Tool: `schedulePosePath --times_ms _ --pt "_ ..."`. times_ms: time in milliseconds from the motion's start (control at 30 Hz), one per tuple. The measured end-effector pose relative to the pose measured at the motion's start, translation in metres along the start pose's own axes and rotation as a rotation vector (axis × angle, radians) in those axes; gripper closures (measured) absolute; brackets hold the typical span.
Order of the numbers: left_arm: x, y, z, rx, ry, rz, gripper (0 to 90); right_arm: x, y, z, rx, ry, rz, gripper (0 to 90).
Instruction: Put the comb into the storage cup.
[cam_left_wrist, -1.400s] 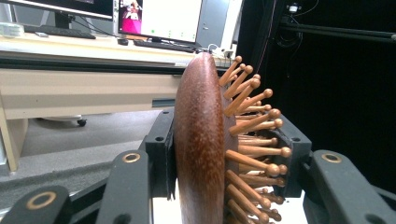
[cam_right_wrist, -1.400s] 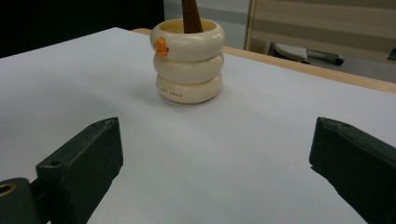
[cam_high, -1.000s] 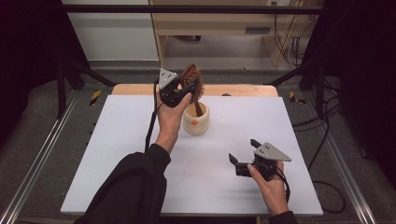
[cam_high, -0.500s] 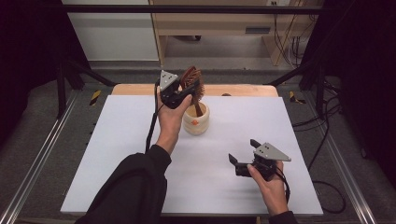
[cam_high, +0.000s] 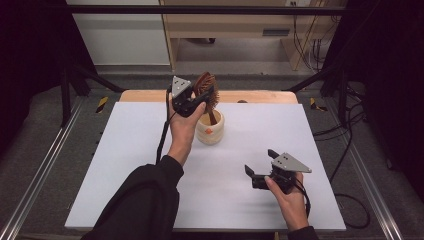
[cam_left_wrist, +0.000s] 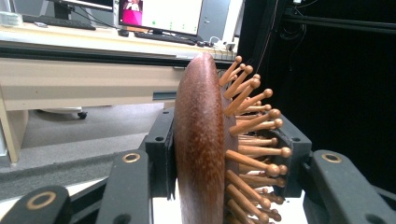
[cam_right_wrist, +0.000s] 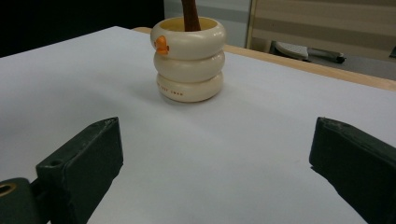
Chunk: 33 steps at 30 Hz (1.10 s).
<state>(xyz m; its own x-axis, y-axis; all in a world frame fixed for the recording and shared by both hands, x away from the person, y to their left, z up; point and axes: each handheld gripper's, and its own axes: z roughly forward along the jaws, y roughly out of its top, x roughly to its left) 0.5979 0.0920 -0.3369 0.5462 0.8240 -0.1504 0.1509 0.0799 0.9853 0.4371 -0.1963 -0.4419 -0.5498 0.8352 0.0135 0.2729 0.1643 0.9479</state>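
While the left gripper (cam_high: 199, 100) clamps its fingers on the wooden hairbrush (cam_high: 206, 86) standing in the cream cup (cam_high: 210, 129), the right gripper (cam_high: 260, 167) rests at five o'clock, fingers apart.

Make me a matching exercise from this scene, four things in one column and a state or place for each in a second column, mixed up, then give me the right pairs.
Column one:
1. hairbrush
2. cream holder
3. left gripper
4. right gripper

Column two:
A. open, nothing between its fingers
B. stands on the white table, ringed like stacked rolls
C. handle down in the holder, head clamped
D. shut on the brush head

Pairs: 1-C, 2-B, 3-D, 4-A
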Motion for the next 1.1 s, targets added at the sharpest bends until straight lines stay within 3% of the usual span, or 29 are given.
schedulePosePath --times_ms 633,1100 --pt "0.002 -0.006 0.000 0.010 0.004 -0.005 51.0 0.001 -0.001 0.001 0.005 0.003 0.003 3.3" --pt "0.003 -0.013 -0.001 0.010 0.003 -0.032 50.9 0.001 -0.001 0.002 0.008 0.006 0.000 3.3"
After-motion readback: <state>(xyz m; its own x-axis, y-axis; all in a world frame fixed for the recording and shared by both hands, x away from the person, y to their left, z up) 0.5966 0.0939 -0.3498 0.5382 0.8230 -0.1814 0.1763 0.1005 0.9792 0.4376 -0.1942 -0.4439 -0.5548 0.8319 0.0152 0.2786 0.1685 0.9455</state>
